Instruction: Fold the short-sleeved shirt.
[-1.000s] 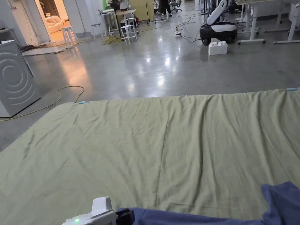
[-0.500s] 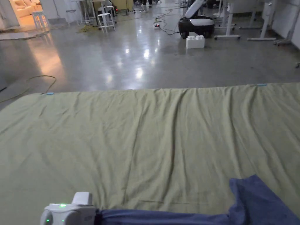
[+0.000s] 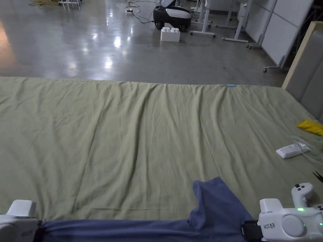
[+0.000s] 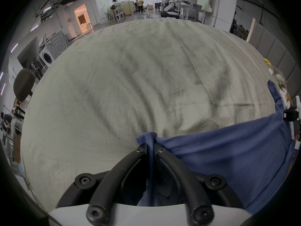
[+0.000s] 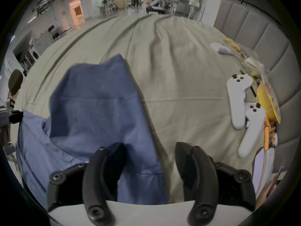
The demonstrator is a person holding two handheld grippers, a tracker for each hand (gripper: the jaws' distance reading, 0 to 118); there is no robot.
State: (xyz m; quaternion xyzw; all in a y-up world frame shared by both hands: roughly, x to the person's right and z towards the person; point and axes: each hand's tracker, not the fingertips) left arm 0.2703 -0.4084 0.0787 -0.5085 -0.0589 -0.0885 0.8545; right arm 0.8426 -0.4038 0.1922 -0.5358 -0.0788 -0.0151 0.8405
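Left gripper (image 4: 150, 149) clamped on a bunched corner of the blue shirt (image 4: 228, 156), stretched low along the near edge of the green-sheeted bed (image 3: 142, 132). Right gripper (image 5: 149, 154) spread wide apart, shirt fabric draped between its jaws.

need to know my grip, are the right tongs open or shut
Open: in the right gripper view the right tongs stand spread apart, with the blue shirt lying loose between them.

Lab: wheeled robot (image 3: 172, 14), floor cables (image 3: 137, 9)
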